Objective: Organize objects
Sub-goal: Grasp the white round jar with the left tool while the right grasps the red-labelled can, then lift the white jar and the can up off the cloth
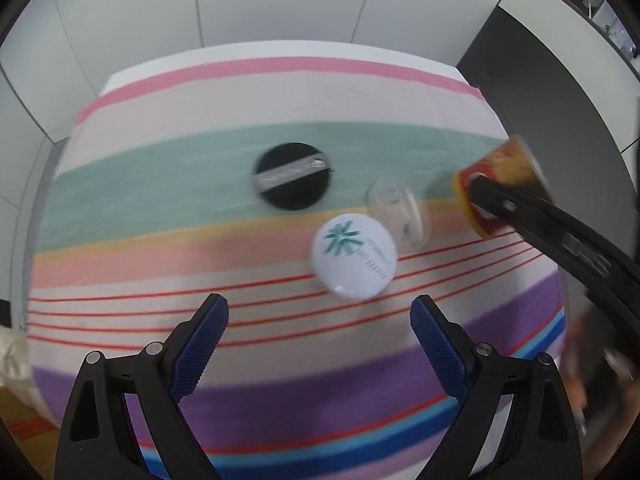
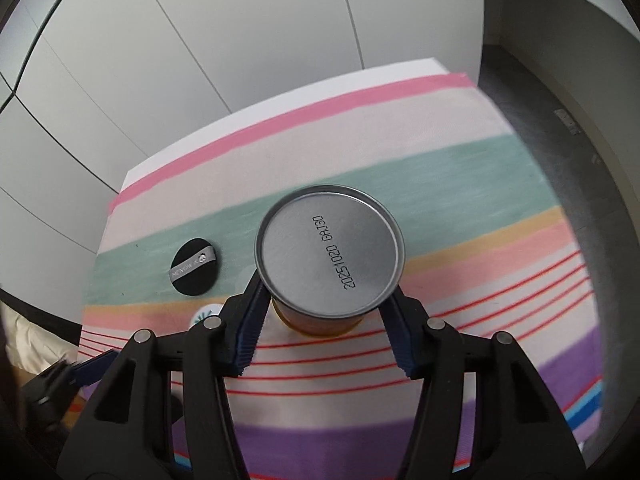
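Observation:
My right gripper [image 2: 325,304] is shut on a can [image 2: 330,258] with a grey metal end stamped with a date code, held above the striped cloth; the can also shows red and yellow in the left wrist view [image 1: 500,188] at the right. My left gripper [image 1: 319,312] is open and empty above the cloth. Just ahead of it lies a white round badge [image 1: 354,256] with a green logo. A black round puff [image 1: 294,176] with a grey band lies on the green stripe. A clear small case [image 1: 400,212] lies between badge and can.
The striped cloth [image 1: 160,208] covers a white table against a pale panelled wall. Dark floor [image 2: 560,120] lies beyond the table's right edge. The puff [image 2: 194,266] and a sliver of the badge [image 2: 206,314] show left of the can.

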The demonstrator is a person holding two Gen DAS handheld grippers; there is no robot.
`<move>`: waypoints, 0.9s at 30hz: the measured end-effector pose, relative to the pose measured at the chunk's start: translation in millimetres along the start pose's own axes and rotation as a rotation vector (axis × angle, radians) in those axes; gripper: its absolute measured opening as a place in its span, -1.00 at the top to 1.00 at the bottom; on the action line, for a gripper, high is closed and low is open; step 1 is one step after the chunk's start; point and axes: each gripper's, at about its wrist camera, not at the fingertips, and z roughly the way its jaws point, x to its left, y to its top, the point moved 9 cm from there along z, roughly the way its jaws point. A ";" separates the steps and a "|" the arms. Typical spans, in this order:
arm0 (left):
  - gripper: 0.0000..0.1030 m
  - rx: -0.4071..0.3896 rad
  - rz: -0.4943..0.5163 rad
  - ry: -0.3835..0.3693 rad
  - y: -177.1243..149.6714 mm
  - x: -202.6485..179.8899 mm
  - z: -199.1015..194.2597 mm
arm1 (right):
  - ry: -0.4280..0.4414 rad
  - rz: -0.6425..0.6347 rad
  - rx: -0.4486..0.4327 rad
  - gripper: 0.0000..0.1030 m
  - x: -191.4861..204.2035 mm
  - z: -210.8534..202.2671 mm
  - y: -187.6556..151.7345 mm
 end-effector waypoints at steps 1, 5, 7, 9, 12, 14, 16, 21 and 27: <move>-0.81 0.004 0.000 -0.006 0.8 -4.2 5.5 | -0.009 -0.008 -0.005 -0.10 -3.7 -5.5 -0.4; -0.81 0.009 0.013 0.015 5.4 -17.7 24.2 | -0.051 -0.052 -0.010 -0.10 -16.7 -19.5 -4.8; -0.73 0.017 0.022 0.064 7.9 -18.9 34.0 | -0.056 -0.057 -0.008 -0.10 -22.8 -22.1 -8.2; -0.28 -0.016 0.045 0.134 11.5 -18.6 36.0 | -0.059 -0.054 -0.001 -0.10 -29.2 -23.7 -11.2; -0.13 -0.036 0.059 0.194 13.3 -17.9 32.9 | -0.071 -0.062 0.002 -0.10 -35.2 -27.0 -13.0; -0.13 -0.027 0.020 0.189 12.0 -13.3 31.5 | -0.077 -0.076 0.001 -0.10 -37.6 -28.8 -14.6; -0.13 -0.027 -0.002 0.187 11.1 -9.7 27.9 | -0.085 -0.091 0.001 -0.10 -38.7 -29.4 -14.9; -0.13 -0.045 0.011 0.220 11.0 -7.9 11.0 | -0.101 -0.114 -0.002 -0.10 -37.1 -34.7 -12.7; -0.13 -0.082 0.000 0.242 24.7 -0.6 -31.8 | -0.112 -0.152 -0.018 -0.10 -25.8 -52.4 -7.6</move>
